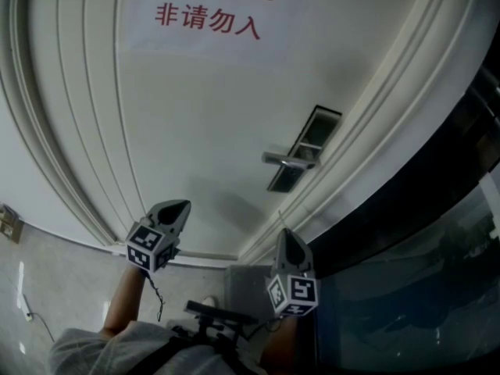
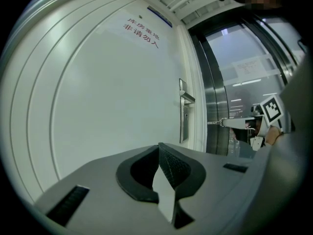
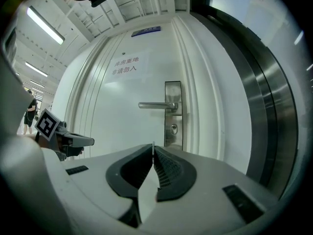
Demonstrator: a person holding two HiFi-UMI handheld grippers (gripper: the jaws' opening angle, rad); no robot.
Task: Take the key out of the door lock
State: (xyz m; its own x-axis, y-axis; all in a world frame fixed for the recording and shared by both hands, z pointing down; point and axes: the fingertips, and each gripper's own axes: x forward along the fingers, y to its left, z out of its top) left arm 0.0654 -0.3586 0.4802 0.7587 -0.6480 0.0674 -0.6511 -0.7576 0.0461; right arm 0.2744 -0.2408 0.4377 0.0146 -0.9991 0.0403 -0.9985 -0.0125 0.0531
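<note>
Key (image 3: 153,144): visible only edge-on, a thin pale sliver standing up from the tips of the right tongs (image 3: 153,149), whose jaws are pressed together on it; the same sliver shows above the tongs' tip from the head view. It is well clear of the door, not in the lock. Keyhole (image 3: 173,128) sits low on the steel lock plate (image 3: 173,93), just under the lever handle (image 3: 155,105), which lies level and points away from the door edge; keyhole detail is too small to read. Left tongs (image 2: 159,146): jaws closed tip to tip, nothing between them, held off to the left at about the same height, apart from the door. White panelled door (image 3: 122,97) closed, with a notice in red characters (image 1: 207,18) near its top. Dark steel-and-glass frame (image 3: 264,106) borders it on the lock side.
</note>
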